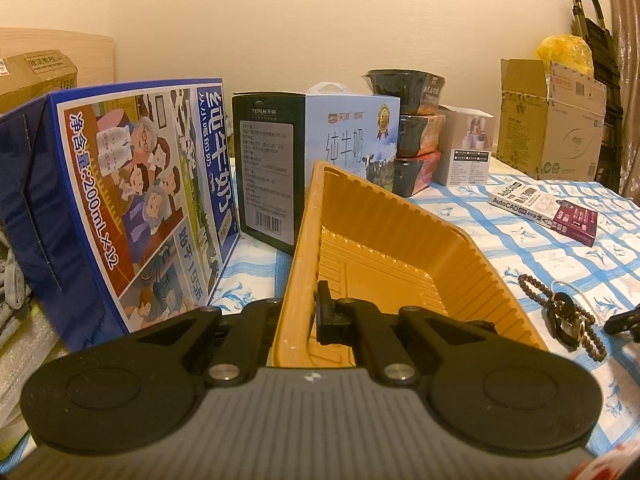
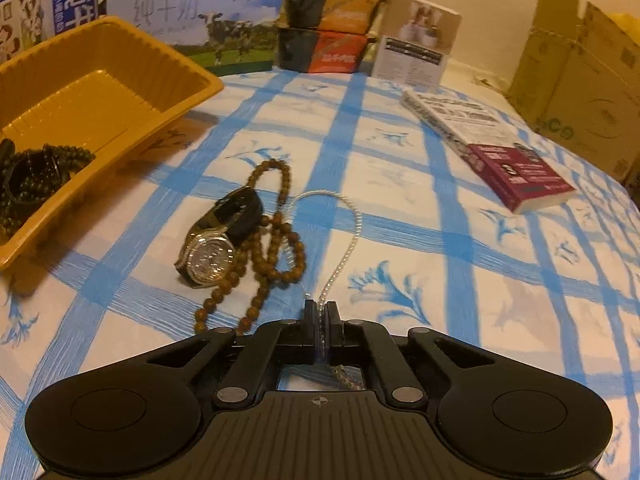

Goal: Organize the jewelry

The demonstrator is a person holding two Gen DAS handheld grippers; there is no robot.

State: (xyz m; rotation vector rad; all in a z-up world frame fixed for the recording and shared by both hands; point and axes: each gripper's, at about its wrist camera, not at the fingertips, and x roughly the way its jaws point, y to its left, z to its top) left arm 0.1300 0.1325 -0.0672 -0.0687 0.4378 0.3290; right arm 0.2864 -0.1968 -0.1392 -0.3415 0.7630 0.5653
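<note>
A yellow plastic tray point(image 1: 400, 220) is tilted up, its left wall pinched in my left gripper point(image 1: 298, 312). In the right wrist view the tray point(image 2: 132, 64) sits at the left with dark beads point(image 2: 32, 176) in its near end. A silver watch point(image 2: 212, 252) with a black strap and a brown bead string point(image 2: 276, 240) lie on the blue-checked cloth point(image 2: 440, 260). My right gripper point(image 2: 320, 312) is shut on a thin silver chain point(image 2: 348, 240) that loops out ahead on the cloth. The watch and beads also show in the left wrist view point(image 1: 568, 316).
Milk cartons point(image 1: 132, 200) point(image 1: 352, 140), stacked dark boxes point(image 2: 332, 20) and a small white box point(image 2: 416, 40) line the back. A book point(image 2: 500, 148) lies at the right, with cardboard boxes point(image 2: 576, 84) behind it.
</note>
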